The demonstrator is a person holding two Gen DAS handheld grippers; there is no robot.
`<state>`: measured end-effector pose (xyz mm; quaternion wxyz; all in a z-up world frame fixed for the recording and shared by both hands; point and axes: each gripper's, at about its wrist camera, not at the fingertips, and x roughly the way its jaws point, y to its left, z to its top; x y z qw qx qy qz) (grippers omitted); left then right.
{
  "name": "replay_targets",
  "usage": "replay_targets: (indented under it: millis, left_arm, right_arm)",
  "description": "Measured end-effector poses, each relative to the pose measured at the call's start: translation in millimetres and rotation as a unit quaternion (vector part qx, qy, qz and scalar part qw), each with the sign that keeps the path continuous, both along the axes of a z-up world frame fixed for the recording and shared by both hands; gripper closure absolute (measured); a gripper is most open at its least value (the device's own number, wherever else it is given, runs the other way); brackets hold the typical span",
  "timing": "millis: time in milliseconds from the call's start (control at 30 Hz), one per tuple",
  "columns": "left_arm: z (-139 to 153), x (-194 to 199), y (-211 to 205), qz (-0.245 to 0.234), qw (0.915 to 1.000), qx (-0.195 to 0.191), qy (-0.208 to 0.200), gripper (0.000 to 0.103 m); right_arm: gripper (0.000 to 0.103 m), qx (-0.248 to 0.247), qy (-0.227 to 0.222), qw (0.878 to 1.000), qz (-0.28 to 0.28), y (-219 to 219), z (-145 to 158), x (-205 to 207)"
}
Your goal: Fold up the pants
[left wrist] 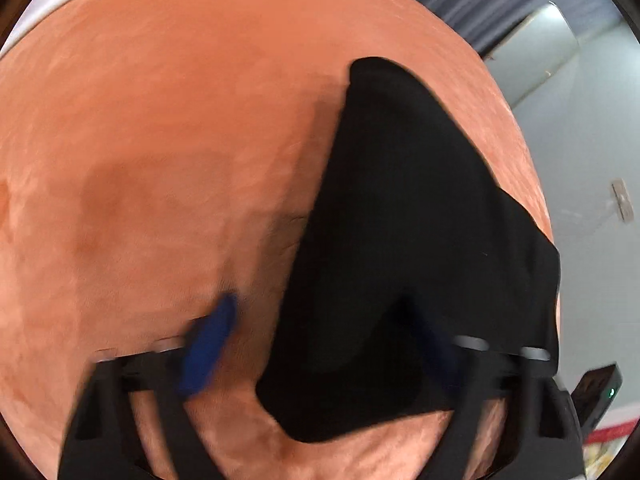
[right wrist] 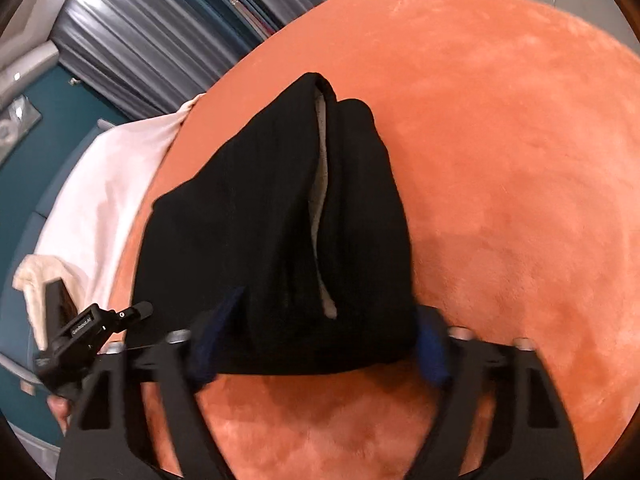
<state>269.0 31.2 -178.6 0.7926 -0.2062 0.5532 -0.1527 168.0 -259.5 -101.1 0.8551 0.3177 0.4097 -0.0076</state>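
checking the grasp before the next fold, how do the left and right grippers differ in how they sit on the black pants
The left gripper straddles only a side edge of the black pants, one blue pad on bare orange cover. The right gripper takes the whole bundle end between its pads. Both point down at the cloth; pad contact is unclear.
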Motion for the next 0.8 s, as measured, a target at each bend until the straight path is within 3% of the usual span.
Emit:
replay_targets:
  millis: [33, 67, 133, 233, 333, 433, 500, 533, 600, 667, 700, 733, 767, 800]
  left_arm:
    - [5, -2, 1, 0.004, 1.0000, -0.001, 0.004, 0.068]
    - [11, -6, 2, 0.006, 1.0000, -0.003, -0.001, 0.075]
    - [28, -21, 6, -0.007, 0.9998, -0.006, -0.015, 0.079]
    - [43, -56, 20, -0.024, 0.9993, -0.027, -0.012, 0.080]
    - [38, -109, 33, -0.043, 0.9982, -0.043, 0.006, 0.080]
    - [16, -152, 38, -0.035, 0.9987, -0.027, 0.024, 0.076]
    - [8, -168, 40, -0.017, 0.9998, -0.009, -0.004, 0.065]
    - [10, -175, 41, -0.012, 0.9997, -0.001, -0.019, 0.065]
    - [23, -183, 45, -0.005, 0.9989, 0.014, -0.045, 0.066]
    - [54, -196, 50, 0.011, 0.9918, 0.068, -0.108, 0.068]
    - [68, -201, 52, 0.022, 0.9846, 0.099, -0.142, 0.068]
    - [79, -207, 52, 0.040, 0.9752, 0.134, -0.171, 0.068]
    - [91, -210, 49, 0.050, 0.9655, 0.163, -0.197, 0.064]
    - [97, -208, 43, 0.049, 0.9617, 0.172, -0.208, 0.060]
  right_arm:
    - [0.060, 0.022, -0.006, 1.000, 0.003, -1, 2, -1]
    - [0.062, 0.035, -0.009, 0.999, 0.000, -2, 6, -4]
    - [0.066, 0.051, -0.020, 0.998, 0.007, -4, 18, -12]
    - [0.067, 0.070, -0.033, 0.997, 0.031, 0, 41, -42]
    - [0.067, 0.072, -0.021, 0.996, 0.049, 5, 47, -95]
    - [0.059, 0.063, 0.002, 0.997, 0.050, 9, 27, -132]
    - [0.052, 0.069, 0.014, 0.996, 0.046, 7, 4, -146]
    - [0.051, 0.102, 0.002, 0.994, 0.035, 0, 0, -154]
    - [0.050, 0.111, -0.001, 0.994, 0.010, -7, 12, -159]
    - [0.054, 0.055, -0.026, 0.998, -0.019, -8, 43, -168]
    - [0.065, 0.013, -0.039, 0.999, -0.020, -2, 61, -169]
    - [0.068, -0.055, -0.060, 0.997, -0.007, 15, 88, -166]
    - [0.069, -0.080, -0.073, 0.994, 0.004, 25, 102, -163]
    - [0.072, -0.095, -0.091, 0.991, 0.027, 41, 117, -155]
